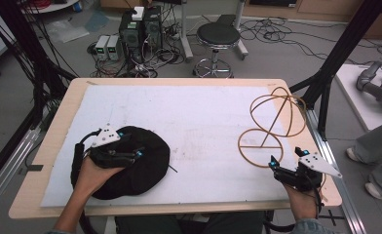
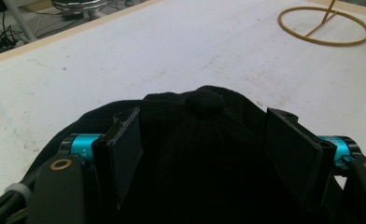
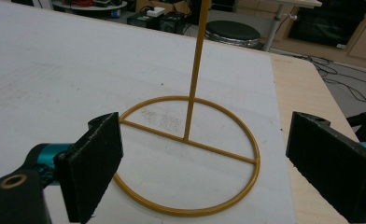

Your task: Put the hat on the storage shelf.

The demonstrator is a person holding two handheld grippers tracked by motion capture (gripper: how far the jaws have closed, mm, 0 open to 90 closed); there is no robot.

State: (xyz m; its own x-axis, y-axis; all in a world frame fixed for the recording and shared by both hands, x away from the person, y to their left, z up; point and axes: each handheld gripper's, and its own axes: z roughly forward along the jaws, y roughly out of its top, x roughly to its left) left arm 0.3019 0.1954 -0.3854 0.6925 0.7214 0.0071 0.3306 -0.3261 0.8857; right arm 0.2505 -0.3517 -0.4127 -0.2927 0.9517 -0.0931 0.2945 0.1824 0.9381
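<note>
A person seated at the bottom edge of the high view is working two hand-held grippers over a white-covered table point(image 1: 203, 107). At the lower left of the frame, the left gripper point(image 1: 130, 155) is sitting down over a black cap point(image 1: 150, 168) that is lying crown-up on the cover. In the left gripper view its jaws are standing apart on either side of the cap's crown, the top button point(image 2: 204, 101) showing between them just ahead; whether the pads are already pressing the fabric cannot be told, but the straddling pose is reading as the setup for a pinch at the crown, the natural place to lift a soft cap without folding it.

At the lower right, the right gripper point(image 1: 287, 165) is hovering just short of a yellow wire hat stand point(image 1: 269, 124), whose ring base is resting flat on the cover and whose round wire head is rising toward the upper right of the high view. In the right gripper view the jaws are spread wide and holding nothing, framing the near rim of the base ring point(image 3: 190, 211) with the upright stem point(image 3: 196, 70) centred between them. That placement is suggesting the right hand is readying to steady the light stand, probably so the cap can be set on it.
</note>
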